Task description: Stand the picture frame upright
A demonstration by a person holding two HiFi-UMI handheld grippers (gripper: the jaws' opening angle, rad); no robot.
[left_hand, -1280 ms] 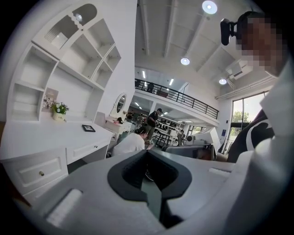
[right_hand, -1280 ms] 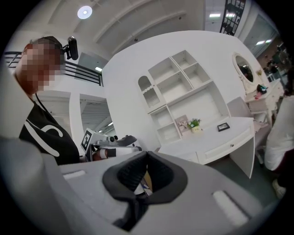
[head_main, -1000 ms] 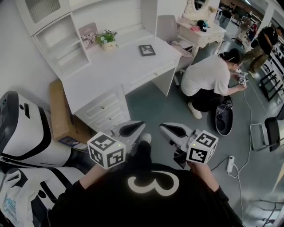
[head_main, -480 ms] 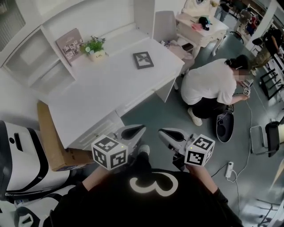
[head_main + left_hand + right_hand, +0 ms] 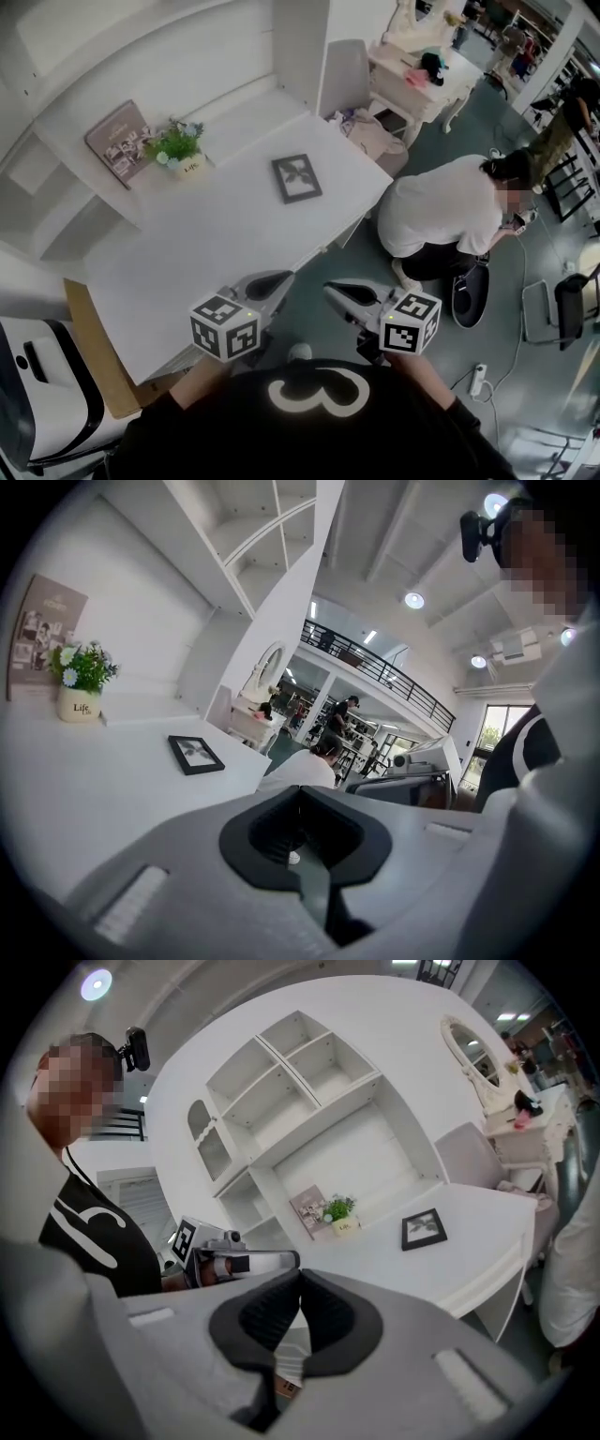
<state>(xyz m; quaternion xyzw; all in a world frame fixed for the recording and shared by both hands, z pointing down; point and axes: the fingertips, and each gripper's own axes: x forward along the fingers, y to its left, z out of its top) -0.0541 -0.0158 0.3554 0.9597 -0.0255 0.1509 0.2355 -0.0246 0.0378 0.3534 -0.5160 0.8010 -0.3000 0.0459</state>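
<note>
We see the picture frame (image 5: 296, 178) lying flat on the white desk (image 5: 216, 253), well apart from both claws (a small potted plant (image 5: 175, 148) stands further back). Our left claw (image 5: 265, 284) and right claw (image 5: 345, 293) hover near the desk's front edge, each pressed together, gripping nothing

black shirt (image 5: 178, 448) with white looped print (image 5: 312, 392)

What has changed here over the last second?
The person has walked up to the desk, bringing the left gripper and right gripper close to its front edge. Nothing was taken hold of: both jaws stayed shut and empty. The picture frame still lies flat.
</note>
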